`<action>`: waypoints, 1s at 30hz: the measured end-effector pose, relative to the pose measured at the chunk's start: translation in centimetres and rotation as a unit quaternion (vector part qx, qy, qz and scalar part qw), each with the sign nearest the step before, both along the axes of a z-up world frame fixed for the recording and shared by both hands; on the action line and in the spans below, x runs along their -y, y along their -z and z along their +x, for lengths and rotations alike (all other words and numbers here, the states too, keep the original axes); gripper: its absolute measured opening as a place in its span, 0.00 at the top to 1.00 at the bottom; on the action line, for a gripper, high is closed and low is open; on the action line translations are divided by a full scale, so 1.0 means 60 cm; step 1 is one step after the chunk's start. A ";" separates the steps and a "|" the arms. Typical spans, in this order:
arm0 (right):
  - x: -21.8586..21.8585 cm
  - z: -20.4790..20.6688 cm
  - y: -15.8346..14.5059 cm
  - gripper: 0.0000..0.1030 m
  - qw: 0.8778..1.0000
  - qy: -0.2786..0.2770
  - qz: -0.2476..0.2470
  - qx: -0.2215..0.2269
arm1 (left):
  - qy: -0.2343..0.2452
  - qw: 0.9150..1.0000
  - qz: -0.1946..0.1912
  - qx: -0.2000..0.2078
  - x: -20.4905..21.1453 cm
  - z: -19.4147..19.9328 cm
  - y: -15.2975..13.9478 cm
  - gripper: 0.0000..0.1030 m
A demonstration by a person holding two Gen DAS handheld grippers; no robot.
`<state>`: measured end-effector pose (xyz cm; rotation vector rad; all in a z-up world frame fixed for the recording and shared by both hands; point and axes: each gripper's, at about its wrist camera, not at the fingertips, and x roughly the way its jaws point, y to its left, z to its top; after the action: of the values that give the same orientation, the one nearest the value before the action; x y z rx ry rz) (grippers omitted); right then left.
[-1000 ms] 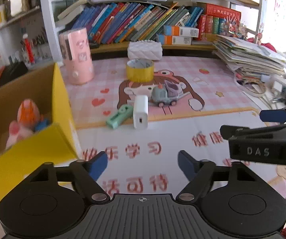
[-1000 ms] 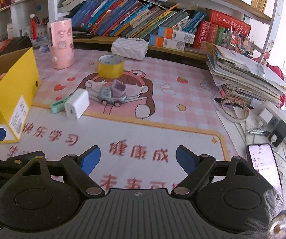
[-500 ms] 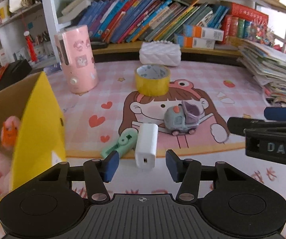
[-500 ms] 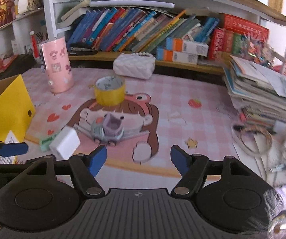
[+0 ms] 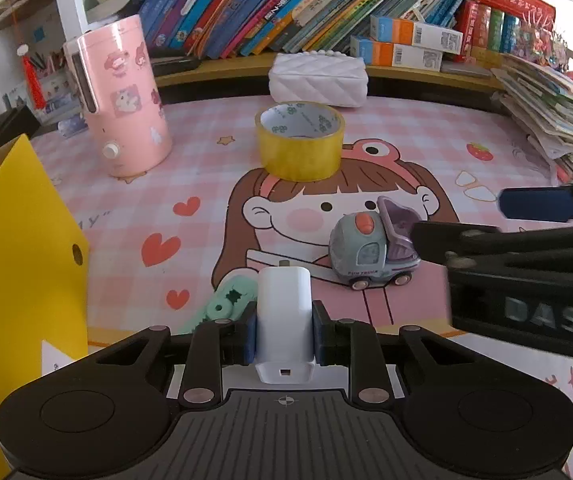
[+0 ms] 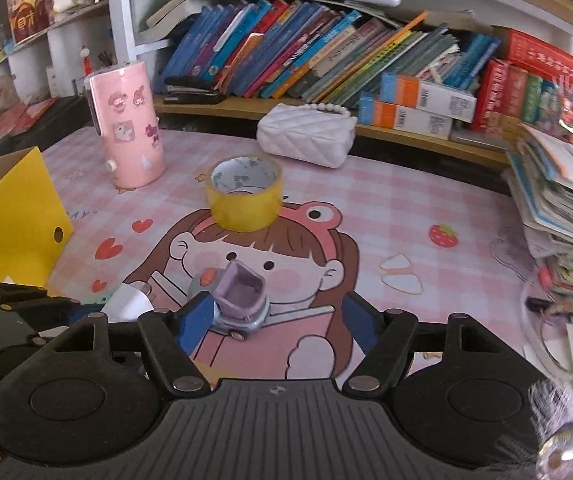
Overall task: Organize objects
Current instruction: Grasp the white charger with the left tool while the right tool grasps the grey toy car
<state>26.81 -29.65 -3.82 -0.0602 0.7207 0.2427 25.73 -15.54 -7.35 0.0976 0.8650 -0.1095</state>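
1. Clenched on one white charger block (image 5: 284, 312), the left gripper (image 5: 284, 330) presses a blue pad against each side of it at lower centre of the left wrist view. The right gripper (image 6: 276, 318) stands with its jaws apart at lower centre of its own view; one toy truck (image 6: 232, 298) sits inside the gap, touching or nearly touching the left-hand pad, well clear of the other.
2. One pink cartoon desk mat (image 5: 206, 184) covers the tabletop across the middle of both views.
3. One long row of leaning books (image 5: 286, 4) fills the shelf along the top of the frame.
4. One slumped stack of papers and booklets (image 6: 566, 208) sits at the right edge.
5. One yellow cardboard box (image 5: 18, 264) stands at the left edge, a round hole in its side wall.
6. One pink cylindrical container (image 5: 120, 96) with cartoon stickers stands upright at upper left.
7. One white quilted purse (image 5: 318, 80) lies against the shelf base, upper centre.
8. One roll of yellow tape (image 5: 300, 146) stands on its flat side just in front of the purse.
9. Two orange-and-white cartons (image 5: 406, 42) are stacked on the shelf, upper right.
10. One mint-green gadget (image 5: 222, 306) lies just left of the charger block, partly hidden by the left finger.
11. The toy truck, grey with a lilac tipper, shows right of centre in the left wrist view, close beside the charger block.
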 end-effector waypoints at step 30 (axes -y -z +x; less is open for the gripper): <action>-0.060 0.036 0.047 0.40 0.999 -0.012 -0.009 -0.031 | -0.025 0.997 -0.063 0.045 -0.086 -0.113 -0.093 0.76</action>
<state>28.95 -26.04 -6.66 -0.0789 0.7835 0.2628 18.97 -10.38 -1.80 -0.0363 0.7673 -0.1109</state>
